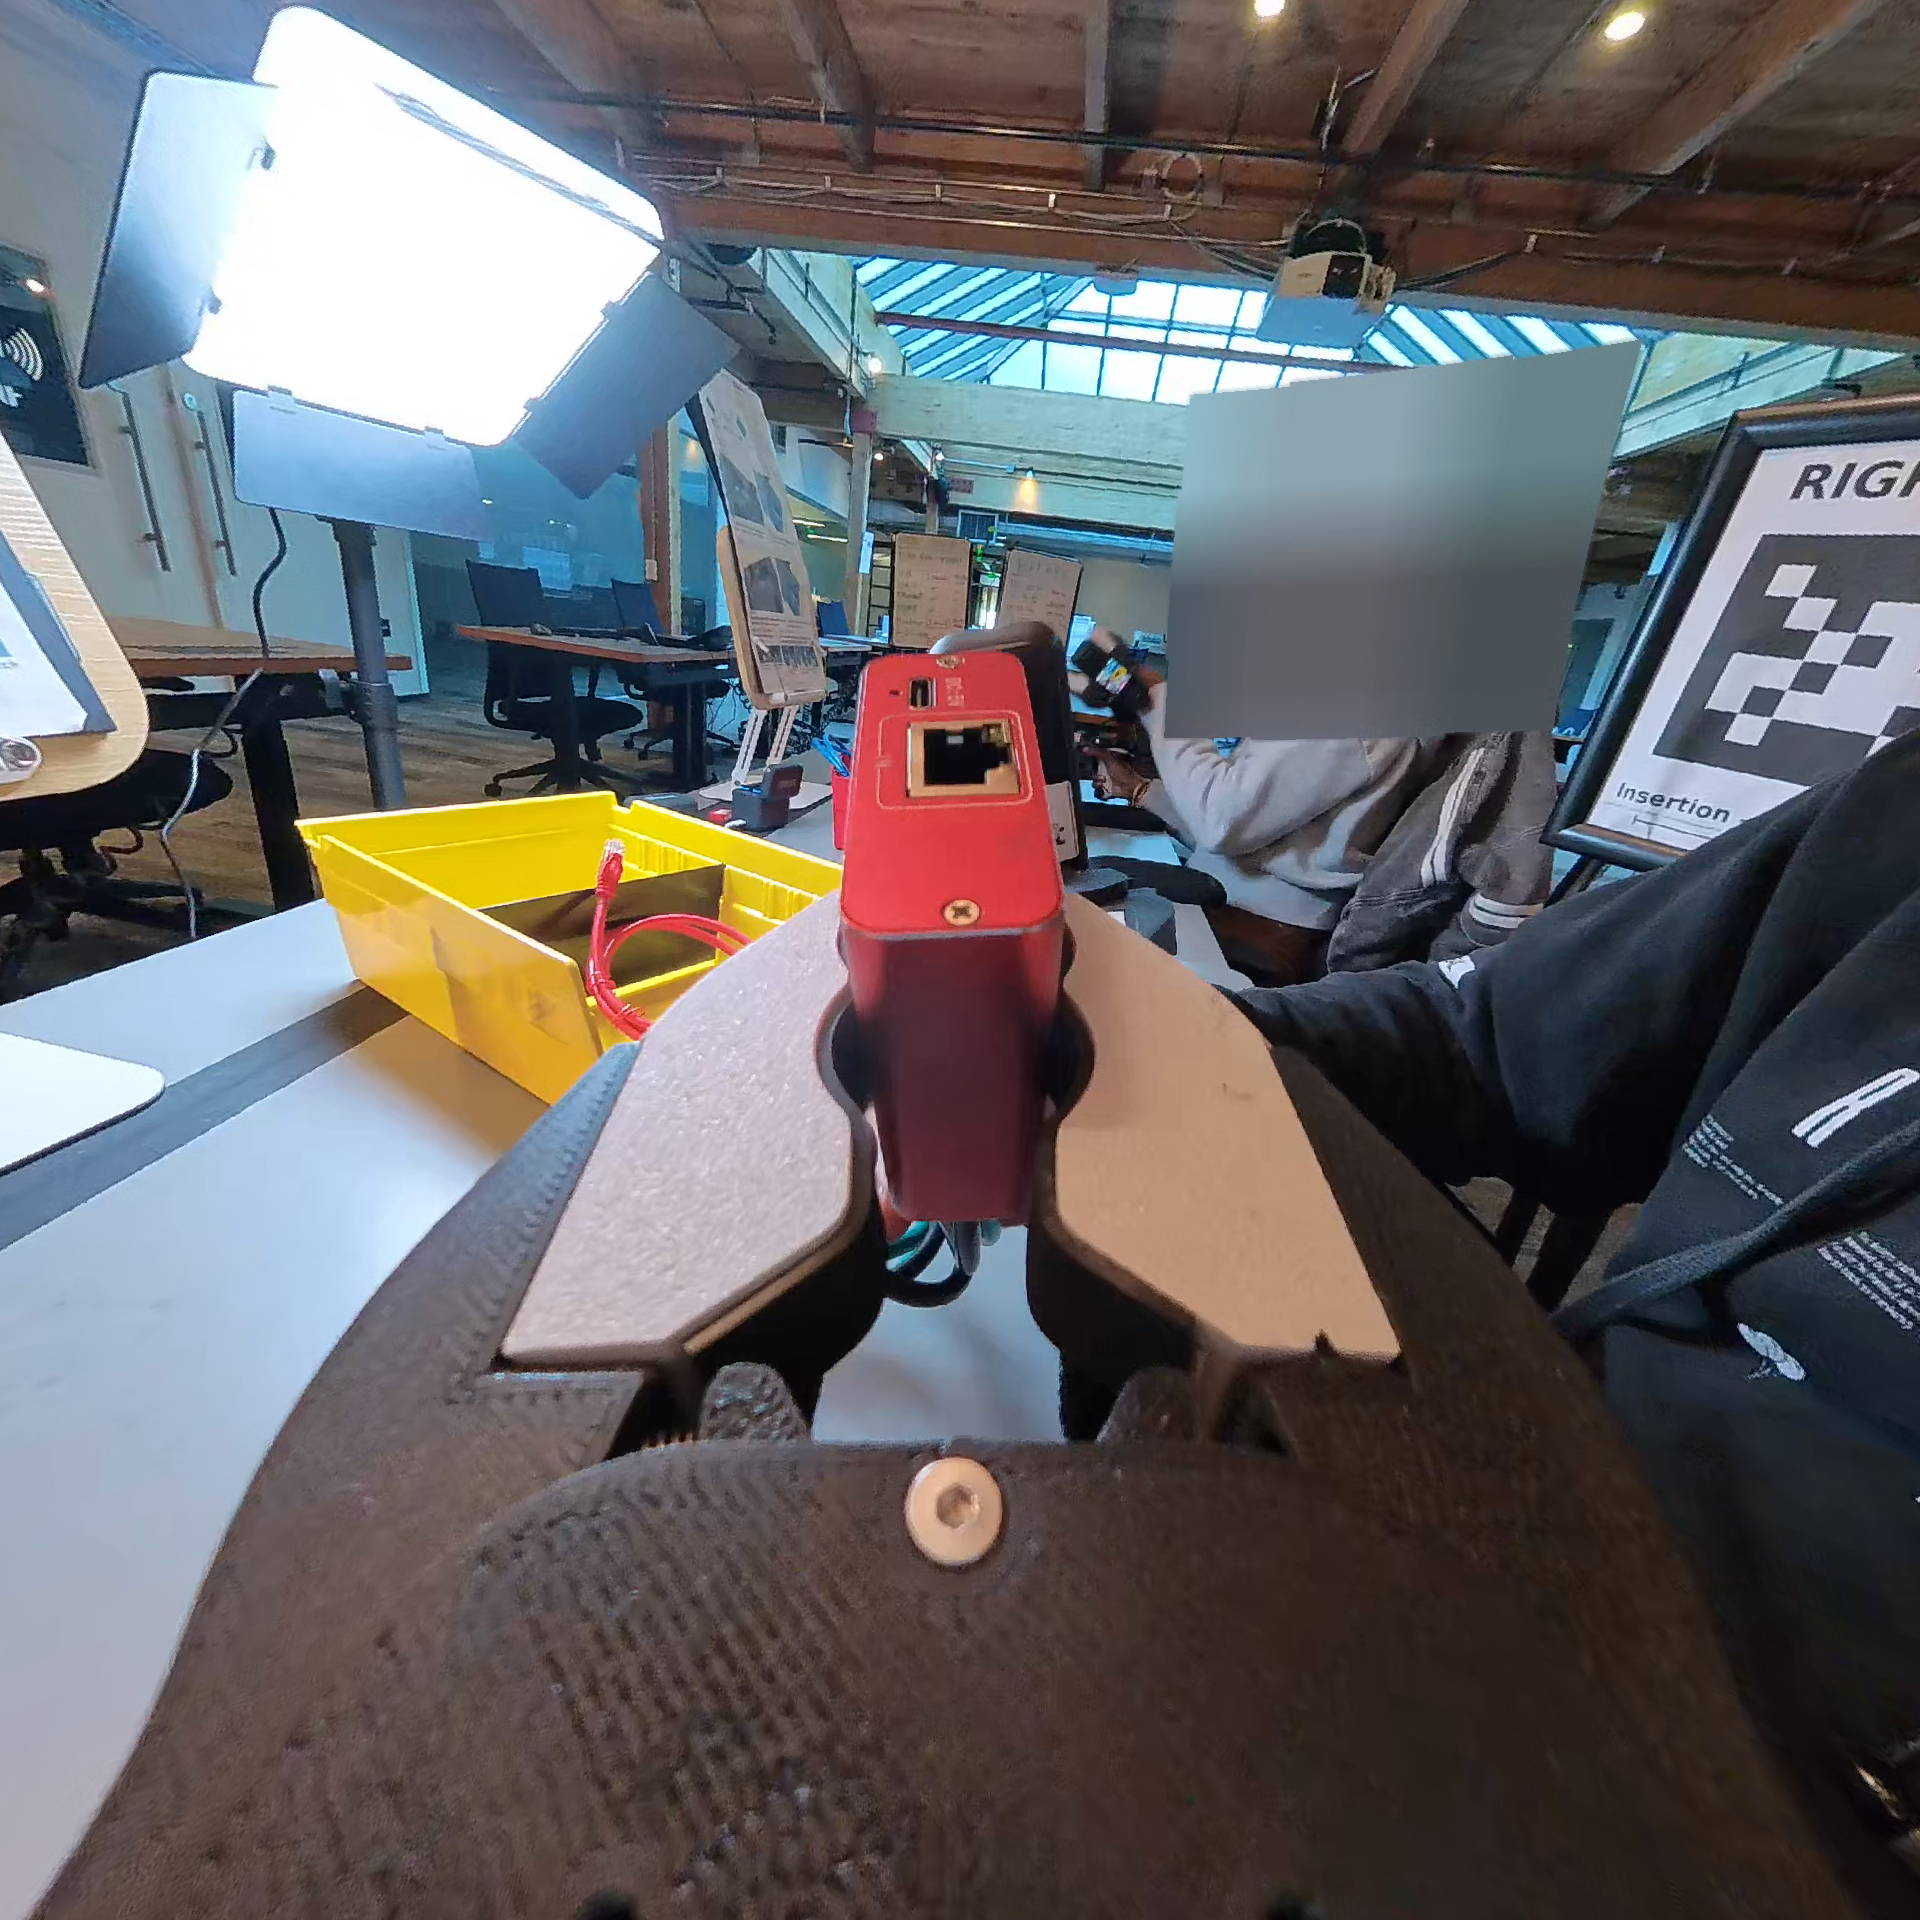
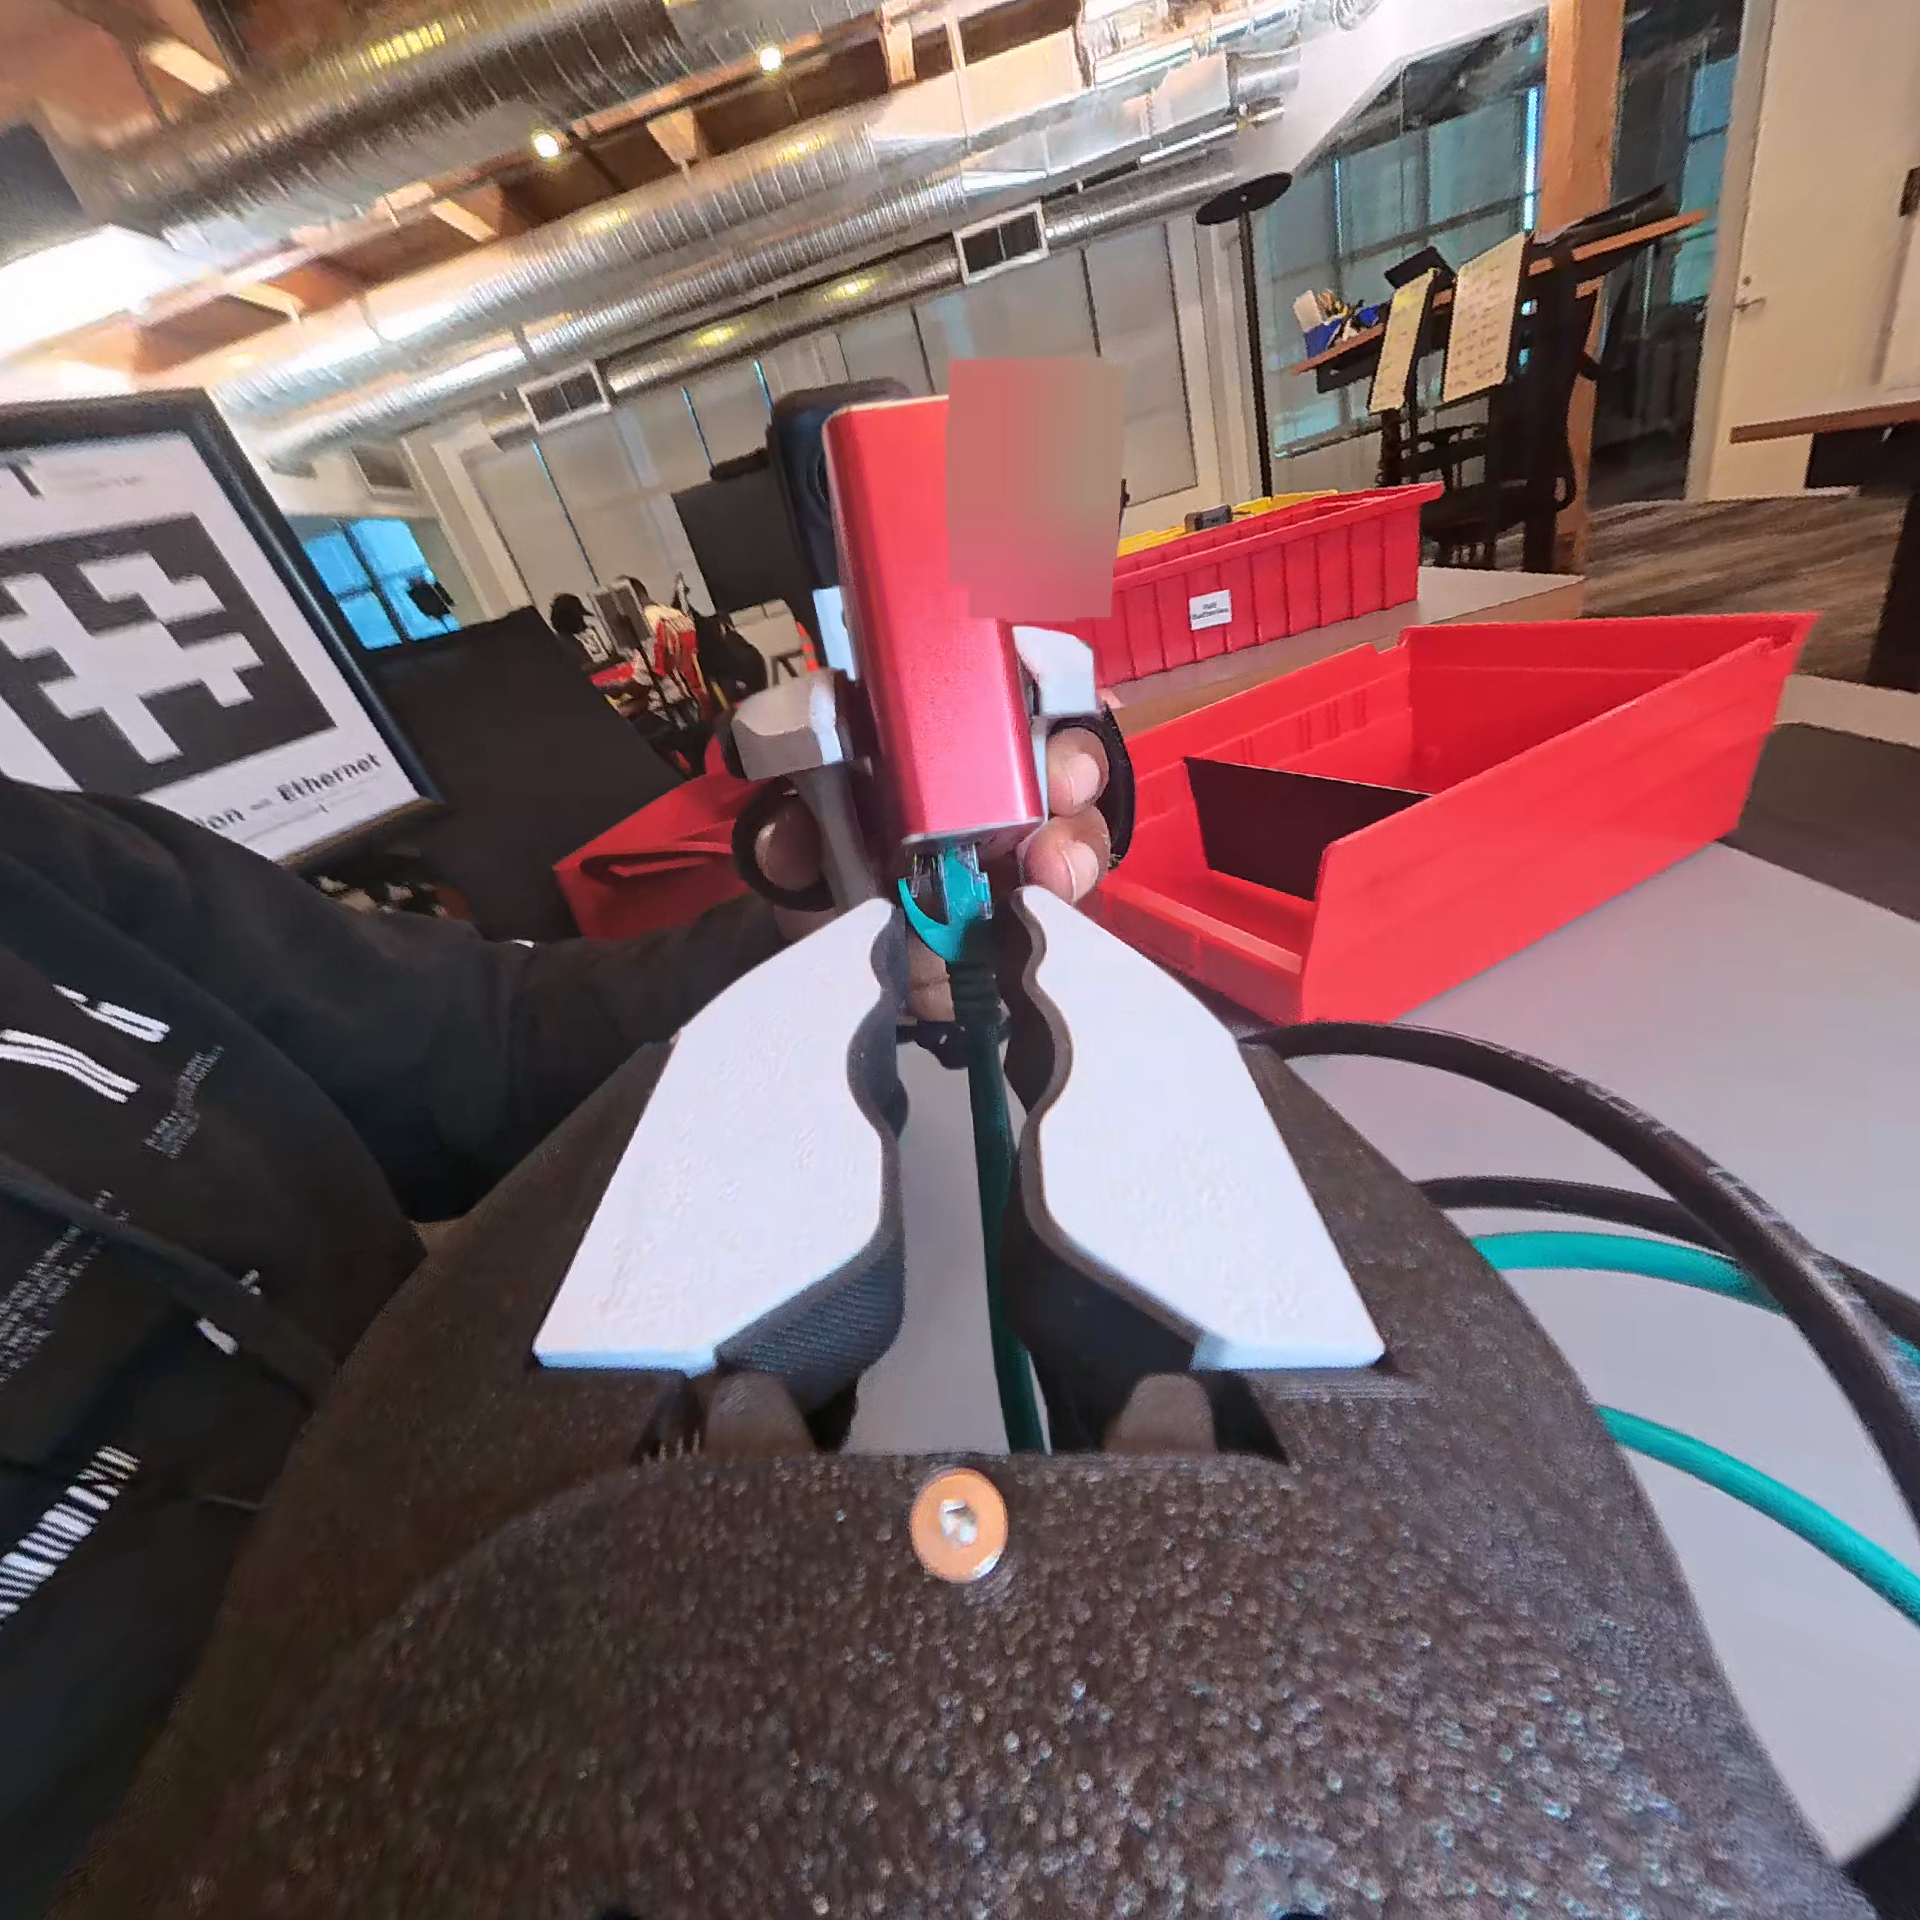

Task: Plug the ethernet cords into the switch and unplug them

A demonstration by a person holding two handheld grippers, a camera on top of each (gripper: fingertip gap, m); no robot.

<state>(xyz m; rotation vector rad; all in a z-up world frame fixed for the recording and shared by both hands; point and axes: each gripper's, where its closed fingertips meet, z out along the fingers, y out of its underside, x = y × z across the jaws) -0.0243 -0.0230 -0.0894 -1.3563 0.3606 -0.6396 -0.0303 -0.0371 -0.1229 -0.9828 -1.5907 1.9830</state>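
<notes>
1. While my left gripper (image 1: 951, 1049) clamps the red switch (image 1: 951, 935) about its middle, I hold it upright above the grey table (image 1: 208, 1247), its empty port facing up and away from me.
2. My right gripper (image 2: 956, 935) sits just under the switch's lower end, jaws narrowly parted around the green ethernet cord (image 2: 992, 1143); I cannot tell whether the pads actually pinch the cord.
3. The cord's teal plug (image 2: 951, 883) is at the bottom port, seemingly seated or nearly so, so I judge this as the plug-in or pull-out step for this cord.
4. Next I would need a firm hold on the plug boot, latch tab pressed, and a straight move along the port axis.
5. A red cord (image 1: 623, 935) waits in the yellow bin (image 1: 436, 935) at far left; a red bin (image 2: 1455, 831) stands to the right.
</notes>
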